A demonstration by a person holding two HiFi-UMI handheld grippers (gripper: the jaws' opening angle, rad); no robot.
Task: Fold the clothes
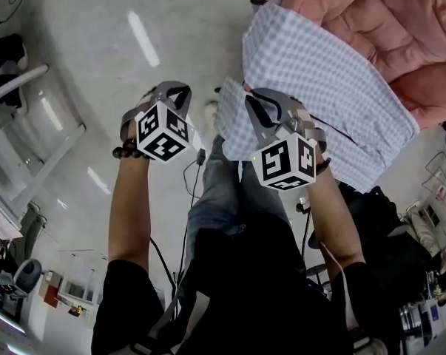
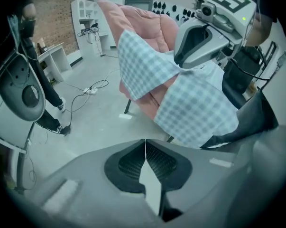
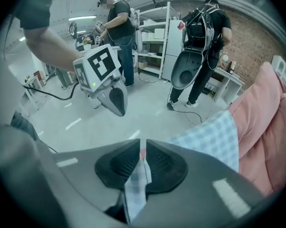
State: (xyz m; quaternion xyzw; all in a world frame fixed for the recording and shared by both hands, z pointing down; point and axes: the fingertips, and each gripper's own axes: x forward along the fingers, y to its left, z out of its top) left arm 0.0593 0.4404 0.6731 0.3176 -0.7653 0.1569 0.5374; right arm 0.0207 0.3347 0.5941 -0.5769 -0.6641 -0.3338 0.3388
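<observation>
- OK, head view: we see the checked cloth (image 1: 319,72) draped over a pink padded seat (image 1: 385,28) at upper right. The right gripper (image 1: 261,102) is at the cloth's lower-left edge. The left gripper (image 1: 172,89) sits left of centre, off the cloth, with bare floor under it.
- Left gripper view: the jaws are closed together at bottom centre. We see no checked fabric in them, so we call it empty. The cloth hangs over the seat at centre and centre right, with the other gripper above it at upper right.
- Right gripper view: the jaws stand at a narrow gap, with a strip of checked fabric pinched between the pads at bottom centre. The rest of the cloth runs off to the right, onto the pink seat.
- Our read of the step: only one edge is gripped and the fold has not started.
- To do it well, we think:
  - the right pinch should stay firm;
  - the left should open, take the matching edge, and bite deep;
  - both should then lift level so the edge stays taut and doesn't drag on the seat.
</observation>
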